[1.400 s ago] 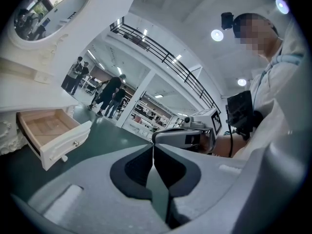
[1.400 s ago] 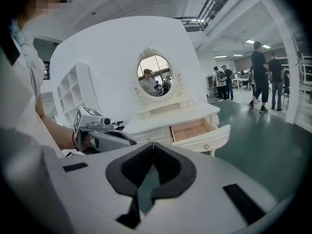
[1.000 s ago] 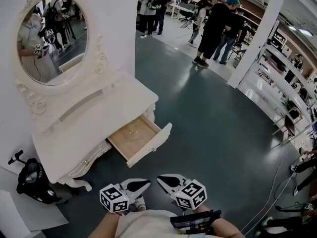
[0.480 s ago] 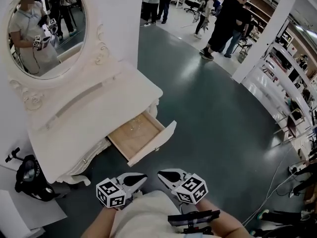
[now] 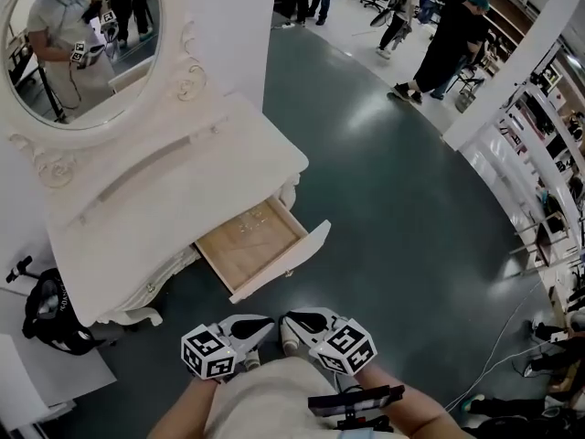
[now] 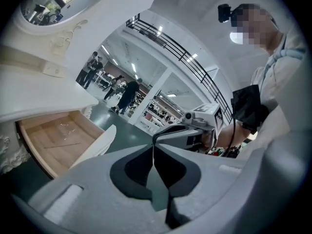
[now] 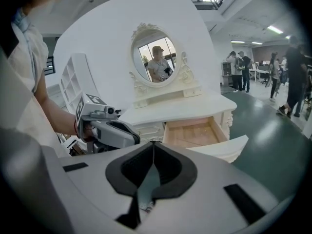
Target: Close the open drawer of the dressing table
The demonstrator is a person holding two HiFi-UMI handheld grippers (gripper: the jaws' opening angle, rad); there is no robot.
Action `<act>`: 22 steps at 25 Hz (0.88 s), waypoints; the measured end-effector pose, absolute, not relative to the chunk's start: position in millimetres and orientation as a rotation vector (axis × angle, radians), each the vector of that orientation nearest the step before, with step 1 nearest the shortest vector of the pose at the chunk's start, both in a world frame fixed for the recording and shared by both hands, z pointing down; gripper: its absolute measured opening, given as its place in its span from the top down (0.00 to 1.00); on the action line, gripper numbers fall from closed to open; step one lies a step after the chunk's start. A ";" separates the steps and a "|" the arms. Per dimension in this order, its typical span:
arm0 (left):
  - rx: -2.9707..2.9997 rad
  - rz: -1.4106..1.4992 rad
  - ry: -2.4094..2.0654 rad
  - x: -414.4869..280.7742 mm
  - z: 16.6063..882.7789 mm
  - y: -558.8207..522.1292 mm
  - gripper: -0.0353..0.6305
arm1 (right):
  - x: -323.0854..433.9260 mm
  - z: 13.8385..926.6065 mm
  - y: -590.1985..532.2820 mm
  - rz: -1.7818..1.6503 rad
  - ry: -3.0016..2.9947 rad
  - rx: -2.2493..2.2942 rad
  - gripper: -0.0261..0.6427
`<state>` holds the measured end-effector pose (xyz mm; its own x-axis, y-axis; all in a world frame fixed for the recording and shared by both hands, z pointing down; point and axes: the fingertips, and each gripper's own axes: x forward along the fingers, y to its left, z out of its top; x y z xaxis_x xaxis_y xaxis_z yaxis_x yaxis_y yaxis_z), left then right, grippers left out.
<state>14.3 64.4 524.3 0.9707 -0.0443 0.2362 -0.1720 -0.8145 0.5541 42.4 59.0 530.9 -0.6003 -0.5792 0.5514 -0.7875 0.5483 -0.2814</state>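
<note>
Below the white dressing table [image 5: 174, 208], drawer [image 5: 260, 245] pulled open, left gripper [image 5: 254, 326] and right gripper [image 5: 297, 323] near its front, both claws closed and empty

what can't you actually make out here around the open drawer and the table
- Back of the drawer: head view, hidden under the dressing table top.
- Pale specks on the drawer floor: every view, too small to name.
- Any handle on the drawer front: no view shows one clearly.
- Dark object on the floor beside the table: head view, too dark and small to identify.
</note>
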 end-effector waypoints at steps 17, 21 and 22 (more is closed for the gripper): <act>2.516 0.277 -0.139 24.5 518.1 58.5 0.93 | 49.4 534.0 56.8 0.758 -2.391 1.105 0.94; 2.517 0.279 -0.140 20.9 518.3 56.6 0.93 | 43.7 533.0 54.5 0.752 -2.399 1.101 0.94; 2.517 0.280 -0.141 19.9 518.7 55.8 0.93 | 42.3 533.2 53.7 0.751 -2.400 1.098 0.94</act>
